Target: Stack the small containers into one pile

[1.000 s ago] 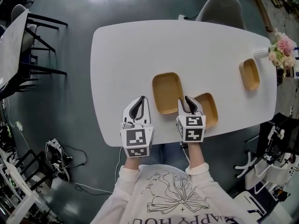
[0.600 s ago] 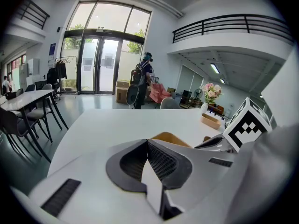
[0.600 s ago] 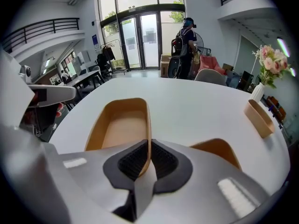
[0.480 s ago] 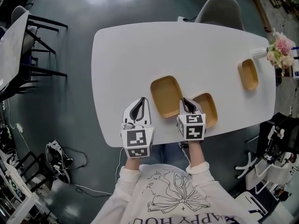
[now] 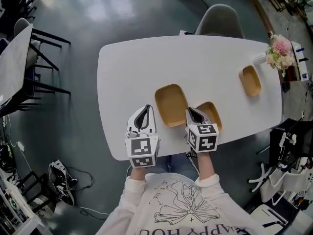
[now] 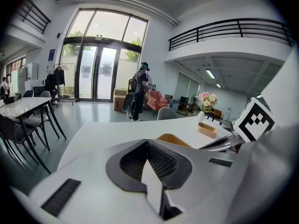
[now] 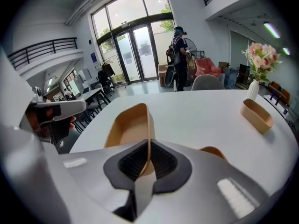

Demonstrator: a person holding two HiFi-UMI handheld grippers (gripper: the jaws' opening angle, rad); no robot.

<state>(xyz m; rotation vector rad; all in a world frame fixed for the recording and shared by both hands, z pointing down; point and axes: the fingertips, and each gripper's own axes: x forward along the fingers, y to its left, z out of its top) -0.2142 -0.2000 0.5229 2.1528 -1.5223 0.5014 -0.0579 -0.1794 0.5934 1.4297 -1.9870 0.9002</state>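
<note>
Three tan containers are on the white table (image 5: pixel 127 72). My right gripper (image 5: pixel 191 113) is shut on the right rim of the largest one (image 5: pixel 171 105); its jaws have just been closing, and the thin wall (image 7: pixel 148 125) stands pinched between the pads, the container tilted up. A second container (image 5: pixel 213 116) lies just right of that gripper, partly hidden by it (image 7: pixel 212 151). The third, smaller container (image 5: pixel 250 80) sits far right (image 7: pixel 257 115). My left gripper (image 5: pixel 145 112) hovers left of the held container, shut with nothing in it (image 6: pixel 147 142).
A vase of pink flowers (image 5: pixel 279 50) stands at the table's far right corner, beside the third container. A grey chair (image 5: pixel 220 19) is tucked in at the far side. Dark chairs and another table (image 5: pixel 14 53) stand to the left.
My right jaws, open around the large container's rim a second ago, have shut on it. Both grippers have risen slightly, and the container's gripped side has come up.
</note>
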